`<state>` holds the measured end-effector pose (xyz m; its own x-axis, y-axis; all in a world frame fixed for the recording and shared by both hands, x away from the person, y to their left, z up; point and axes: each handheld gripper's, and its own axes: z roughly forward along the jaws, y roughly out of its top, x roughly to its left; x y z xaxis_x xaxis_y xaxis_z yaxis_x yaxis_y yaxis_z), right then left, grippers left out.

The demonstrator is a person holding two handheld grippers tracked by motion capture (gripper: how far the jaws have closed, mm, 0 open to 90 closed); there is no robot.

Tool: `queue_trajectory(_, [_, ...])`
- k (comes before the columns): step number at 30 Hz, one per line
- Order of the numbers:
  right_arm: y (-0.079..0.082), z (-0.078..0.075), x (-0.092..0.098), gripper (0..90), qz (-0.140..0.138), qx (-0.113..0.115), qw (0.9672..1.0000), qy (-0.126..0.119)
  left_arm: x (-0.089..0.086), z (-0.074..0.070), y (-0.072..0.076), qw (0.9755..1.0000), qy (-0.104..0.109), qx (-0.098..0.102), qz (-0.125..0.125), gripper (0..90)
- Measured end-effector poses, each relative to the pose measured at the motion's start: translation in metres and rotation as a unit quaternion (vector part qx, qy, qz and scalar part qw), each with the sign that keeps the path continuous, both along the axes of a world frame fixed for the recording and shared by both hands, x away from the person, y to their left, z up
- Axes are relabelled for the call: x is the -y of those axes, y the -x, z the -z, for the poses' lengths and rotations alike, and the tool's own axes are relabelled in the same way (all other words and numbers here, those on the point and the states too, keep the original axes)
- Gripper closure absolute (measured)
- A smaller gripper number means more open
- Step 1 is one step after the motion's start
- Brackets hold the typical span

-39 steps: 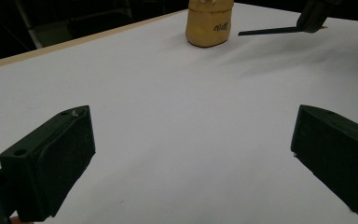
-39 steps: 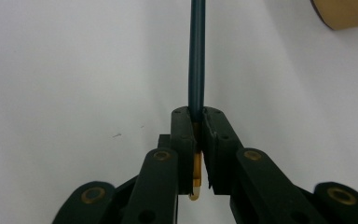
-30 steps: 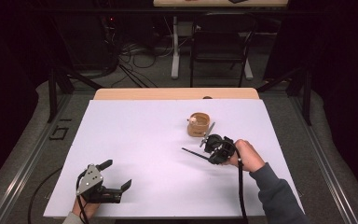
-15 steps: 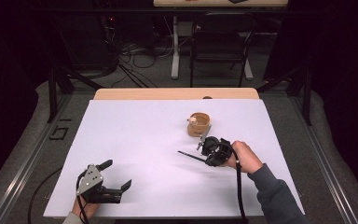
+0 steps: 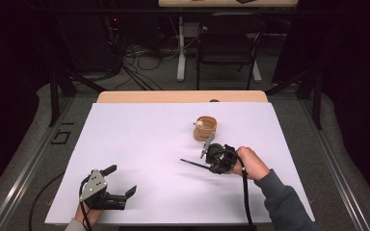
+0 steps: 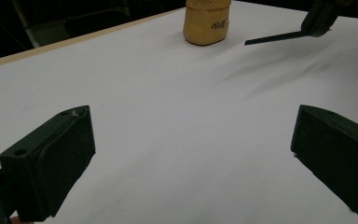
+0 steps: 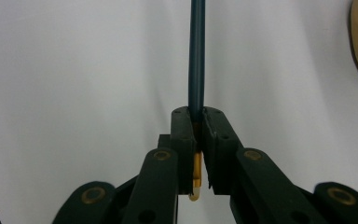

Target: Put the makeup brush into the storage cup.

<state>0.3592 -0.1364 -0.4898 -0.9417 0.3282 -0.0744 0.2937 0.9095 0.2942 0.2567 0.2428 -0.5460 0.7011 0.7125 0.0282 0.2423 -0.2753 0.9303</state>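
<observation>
Right claw (image 5: pixel 211 161), stick (image 5: pixel 194 163) slightly leftward.

Dark room; grey floor (image 5: pixel 164 79), tangled cables (image 5: pixel 139 53), possibly chair (image 5: pixel 229 45) behind white-topped table (image 5: pixel 139 134).

White paper-covered worktop (image 5: pixel 139 144) lit evenly from overhead; room around it near black. Soft, faint shadows fall beside the thin dark stick (image 6: pixel 272 37) in the left gripper view. Left gripper view: near black tongs soft, slightly blurred. Right gripper view: sharp, with mild vignetting at its corners. No glare.
</observation>
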Motion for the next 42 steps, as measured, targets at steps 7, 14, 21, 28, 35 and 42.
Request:
queue_trajectory(7, [0.002,0.000,-0.003,83.5,-0.009,0.002,1.0000,-0.001,0.001,0.000,0.000,1.0000,-0.001,-0.001,0.001,0.0])
queue_trajectory(14, [0.005,-0.001,-0.006,83.5,-0.017,0.002,0.9998,-0.003,0.004,0.001,-0.001,1.0000,-0.004,-0.003,0.008,0.0])
queue_trajectory(21, [0.008,-0.002,-0.008,83.5,-0.025,0.008,0.9997,0.000,0.006,0.001,-0.002,0.9999,-0.007,-0.004,0.012,0.0])
queue_trajectory(28, [0.009,-0.002,-0.011,83.5,-0.032,0.011,0.9994,-0.001,0.011,0.002,-0.004,0.9997,-0.011,-0.006,0.019,0.0])
queue_trajectory(35, [0.011,-0.003,-0.013,83.5,-0.036,0.011,0.9993,0.001,0.015,0.002,-0.007,0.9995,-0.009,-0.008,0.030,0.0])
queue_trajectory(42, [0.012,-0.003,-0.016,83.5,-0.048,0.012,0.9988,0.002,0.023,0.002,-0.014,0.9984,-0.012,-0.018,0.052,0.0])
